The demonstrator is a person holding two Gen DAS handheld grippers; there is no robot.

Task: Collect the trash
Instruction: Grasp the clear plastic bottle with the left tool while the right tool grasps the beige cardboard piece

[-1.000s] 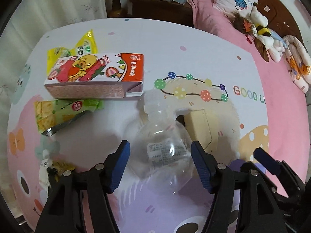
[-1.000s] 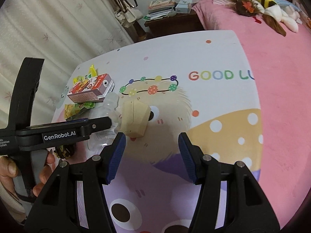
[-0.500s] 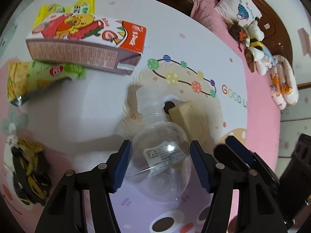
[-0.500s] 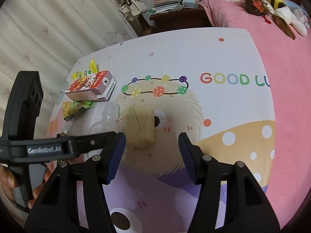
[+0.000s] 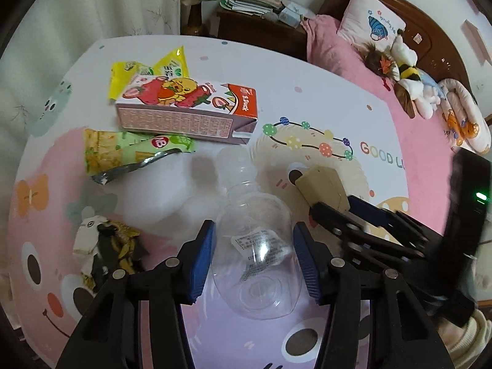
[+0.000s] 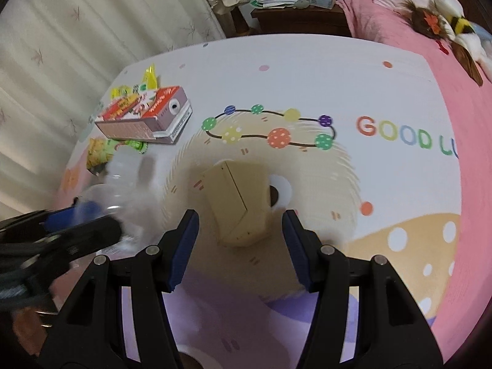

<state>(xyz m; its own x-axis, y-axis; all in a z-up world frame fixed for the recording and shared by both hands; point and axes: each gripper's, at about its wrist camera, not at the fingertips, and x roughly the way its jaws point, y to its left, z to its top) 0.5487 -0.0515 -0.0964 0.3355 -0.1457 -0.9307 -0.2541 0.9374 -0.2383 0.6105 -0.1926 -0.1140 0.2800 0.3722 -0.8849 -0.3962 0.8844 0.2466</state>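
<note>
A clear plastic bottle (image 5: 255, 246) lies with its neck pointing away, and my left gripper (image 5: 253, 246) is shut on its round body, with a blue pad against each side. In the right wrist view the bottle (image 6: 123, 181) and the left gripper (image 6: 77, 218) are blurred at the left. A small beige box (image 6: 236, 200) rests on the tablecloth. My right gripper (image 6: 240, 230) stands open with the box's near end between its fingertips. The left wrist view shows the beige box (image 5: 323, 184) just right of the bottle, with the right gripper (image 5: 338, 212) at its near end.
A strawberry drink carton (image 5: 184, 113) lies at the back left over a yellow wrapper (image 5: 147, 67) and a green wrapper (image 5: 129, 153). A crumpled black and yellow wrapper (image 5: 107, 243) sits at the left. The cartoon tablecloth (image 5: 307, 70) borders a pink bed (image 5: 430, 129), a nightstand (image 5: 261, 27) and curtains.
My left gripper's jaws have narrowed onto the bottle, and its view has tilted up. The right gripper has moved forward until its fingers flank the beige box.
</note>
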